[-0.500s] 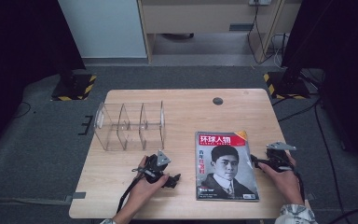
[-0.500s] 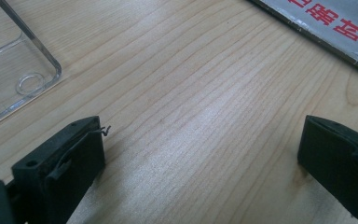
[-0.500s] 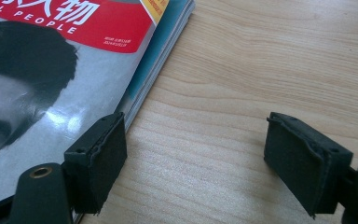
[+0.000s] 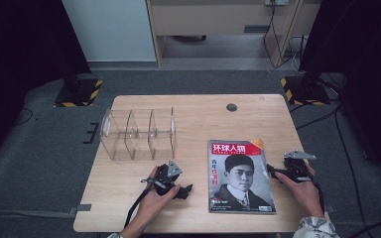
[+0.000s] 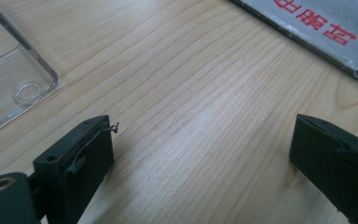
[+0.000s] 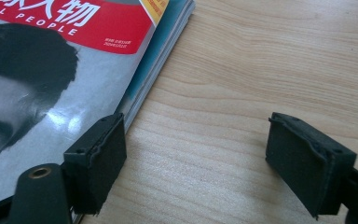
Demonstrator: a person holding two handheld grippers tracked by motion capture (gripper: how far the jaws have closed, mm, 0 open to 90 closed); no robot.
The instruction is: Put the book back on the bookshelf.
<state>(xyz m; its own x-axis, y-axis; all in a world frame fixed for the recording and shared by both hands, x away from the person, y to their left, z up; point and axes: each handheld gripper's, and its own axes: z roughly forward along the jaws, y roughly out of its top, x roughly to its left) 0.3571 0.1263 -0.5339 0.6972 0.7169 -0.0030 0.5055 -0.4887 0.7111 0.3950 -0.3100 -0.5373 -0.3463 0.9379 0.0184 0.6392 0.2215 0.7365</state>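
Landmark for all positions: the magazine (image 4: 240,176), lying flat and face up on the wooden table (image 4: 198,119), cover portrait and red title band toward the far edge, in the near right part of the tabletop. Right gripper (image 4: 273,172) sits just beside the magazine's right edge, about halfway along it, held low over the wood by the person's right hand (image 4: 302,191). In the right gripper view its jaws are spread wide: one jaw rests over the magazine's edge, the other stands apart over bare wood; whether the jaw over the page touches the paper, cannot tell. Nothing is between them but the cover margin and table. Left gripper (image 4: 186,190) lies to the left of the magazine, near its lower left corner but apart from it, in the person's left hand (image 4: 154,201). Left gripper view: jaws spread, only bare wood between them, the magazine's corner (image 5: 317,28) seen beyond at upper right. Container: a clear acrylic rack (image 4: 138,133) with upright dividers stands well to the left of the magazine and farther back on the table; its compartments are see-through and hold nothing visible. Its rounded base corner (image 5: 14,79) shows in the left gripper view. A small dark round grommet (image 4: 231,107) sits in the tabletop beyond the magazine's far edge.
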